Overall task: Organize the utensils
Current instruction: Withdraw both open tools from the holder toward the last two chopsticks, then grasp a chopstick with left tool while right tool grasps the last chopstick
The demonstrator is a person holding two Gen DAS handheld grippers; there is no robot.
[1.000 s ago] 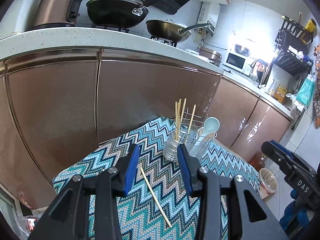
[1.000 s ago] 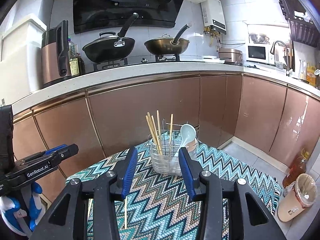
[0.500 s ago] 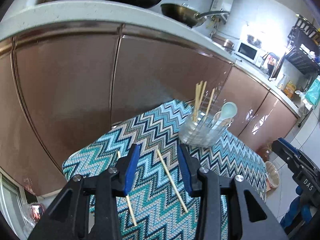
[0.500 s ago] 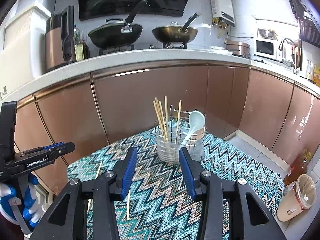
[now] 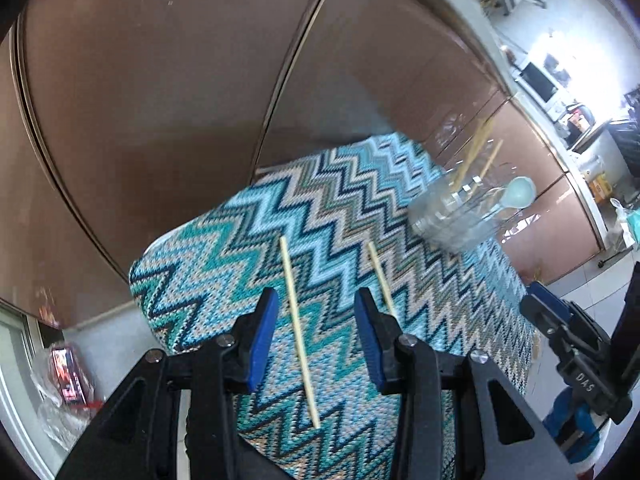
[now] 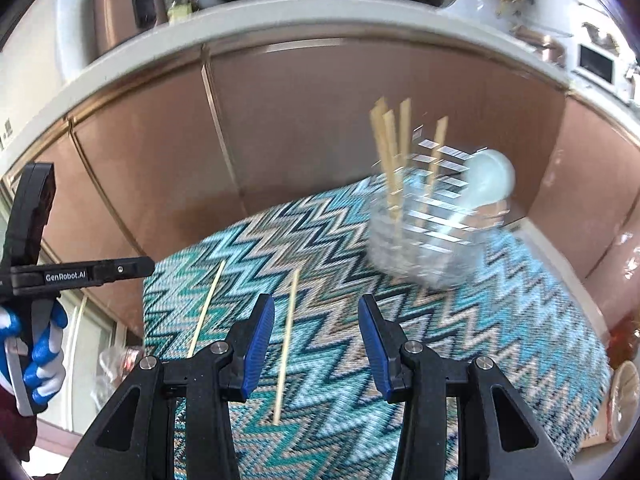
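Two loose wooden chopsticks lie on the zigzag cloth (image 5: 224, 276). In the left wrist view one chopstick (image 5: 298, 328) lies between the fingers of my open left gripper (image 5: 316, 312); the other chopstick (image 5: 380, 276) lies just right of it. In the right wrist view my right gripper (image 6: 316, 320) is open and empty; one chopstick (image 6: 286, 344) is by its left finger, the other chopstick (image 6: 206, 308) further left. A wire utensil holder (image 5: 448, 216), also in the right wrist view (image 6: 420, 236), holds several chopsticks and a pale spoon (image 6: 486, 178).
Brown cabinet doors (image 6: 304, 120) rise right behind the table. The countertop (image 6: 280, 20) above carries pans. The left gripper's body (image 6: 60, 276) shows at the left of the right wrist view; the right gripper's body (image 5: 576, 344) shows at the right of the left wrist view.
Both grippers have tilted down and moved closer to the cloth. The left gripper now has a loose chopstick between its open fingers. The holder has shifted up and right in both views.
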